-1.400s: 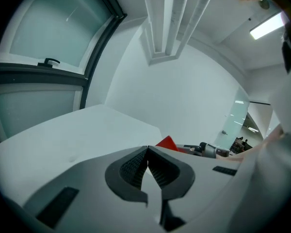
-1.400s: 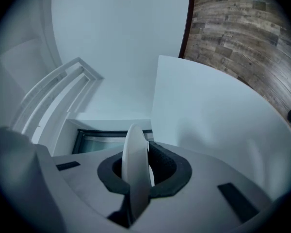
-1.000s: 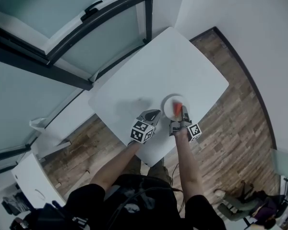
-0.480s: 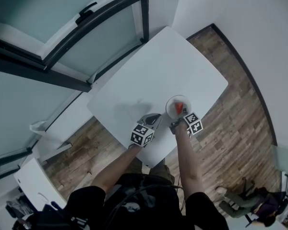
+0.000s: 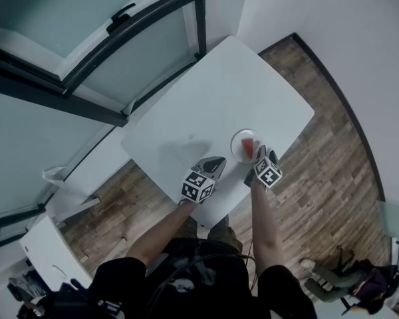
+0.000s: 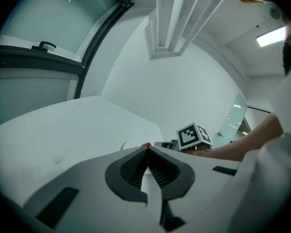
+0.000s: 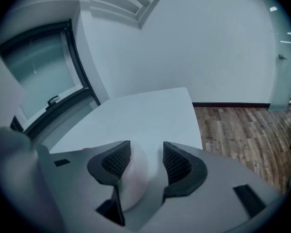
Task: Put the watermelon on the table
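Observation:
A red watermelon slice (image 5: 249,147) lies on a small white plate (image 5: 237,140) near the front edge of the white table (image 5: 213,98). My right gripper (image 5: 265,157) sits just right of the plate, its jaws opening. In the right gripper view the plate's rim (image 7: 133,176) lies between the wide-apart pads of the right gripper (image 7: 146,152), and neither pad presses on it. My left gripper (image 5: 214,161) hovers left of the plate. The left gripper (image 6: 146,148) is shut with nothing in it; past its tips show the plate (image 6: 128,144) and a sliver of the slice (image 6: 145,144).
A dark-framed window (image 5: 86,52) runs along the table's far left side. Wood floor (image 5: 332,158) lies to the right and below the table's front edge. A white wall (image 5: 359,38) stands beyond. White furniture (image 5: 46,251) is at lower left.
The right gripper has rolled so its marker cube faces up and has shifted right along the table's front edge. The plate with the slice rests flat. The left gripper stayed put.

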{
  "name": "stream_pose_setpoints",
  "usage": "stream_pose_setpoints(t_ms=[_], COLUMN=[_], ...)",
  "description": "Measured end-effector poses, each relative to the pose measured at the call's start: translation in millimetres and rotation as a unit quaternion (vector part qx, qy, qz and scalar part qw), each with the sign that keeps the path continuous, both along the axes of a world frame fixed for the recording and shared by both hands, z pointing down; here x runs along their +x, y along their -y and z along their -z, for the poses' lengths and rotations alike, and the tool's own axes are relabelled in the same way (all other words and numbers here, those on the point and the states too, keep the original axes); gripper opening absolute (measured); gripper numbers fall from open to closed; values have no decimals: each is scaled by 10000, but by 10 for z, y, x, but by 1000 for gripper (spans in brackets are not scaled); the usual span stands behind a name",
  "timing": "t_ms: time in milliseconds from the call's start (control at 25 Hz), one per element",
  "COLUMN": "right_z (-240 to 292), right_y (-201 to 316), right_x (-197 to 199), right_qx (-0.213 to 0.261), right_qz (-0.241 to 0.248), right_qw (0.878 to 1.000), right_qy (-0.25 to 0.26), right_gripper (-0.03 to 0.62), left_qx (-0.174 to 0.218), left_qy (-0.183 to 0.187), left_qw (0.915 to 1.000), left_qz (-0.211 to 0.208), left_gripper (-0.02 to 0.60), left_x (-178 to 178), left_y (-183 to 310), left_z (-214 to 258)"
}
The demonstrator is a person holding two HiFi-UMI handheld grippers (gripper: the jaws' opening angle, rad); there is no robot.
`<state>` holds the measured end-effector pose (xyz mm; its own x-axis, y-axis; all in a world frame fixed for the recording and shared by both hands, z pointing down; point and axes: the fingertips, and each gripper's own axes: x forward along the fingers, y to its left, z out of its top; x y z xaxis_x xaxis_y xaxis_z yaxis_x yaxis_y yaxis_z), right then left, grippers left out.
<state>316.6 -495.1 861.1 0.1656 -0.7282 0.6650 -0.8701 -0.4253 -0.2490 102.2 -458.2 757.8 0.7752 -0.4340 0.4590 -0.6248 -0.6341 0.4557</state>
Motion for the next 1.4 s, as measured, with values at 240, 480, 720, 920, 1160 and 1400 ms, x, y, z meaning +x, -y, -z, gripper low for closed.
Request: stream_pose_setpoints(t_ms=[240,480,720,920,1160,1400], right_z=[603,1556,2517,3052,3310,3334], right_y=[-468,-1138,-1569,-1642,-1694,-1782], right_x=[-313,-702,-1201,-1383,-1419,-1355], right_qx=[774,1582,2138,2547,2879,2942], right_qz=[1274,1759,2246,2552,2564,2560], right_qw=[9885,9710,9497,9276,9190,9172], right_qy=[-262,-347,-434,-981,-827,-814], right_gripper=[99,11,11,11,11,11], left_qx=[186,801,1187,1965,2220,2261], left_qy=[-57,-119,-322,-19,-27,-78], left_qw=[9998,9967,9924,9802,9750,9739], left_qz=[27,-106,-59,-234,-100,-200], left_gripper=[6,6,6,6,6,6], left_x=[-95,-155,-121,15,-33,-1], left_y=[-231,-577,-904,-1020,-1034,-1126], left_z=[200,715,1376,1848,2034,2075])
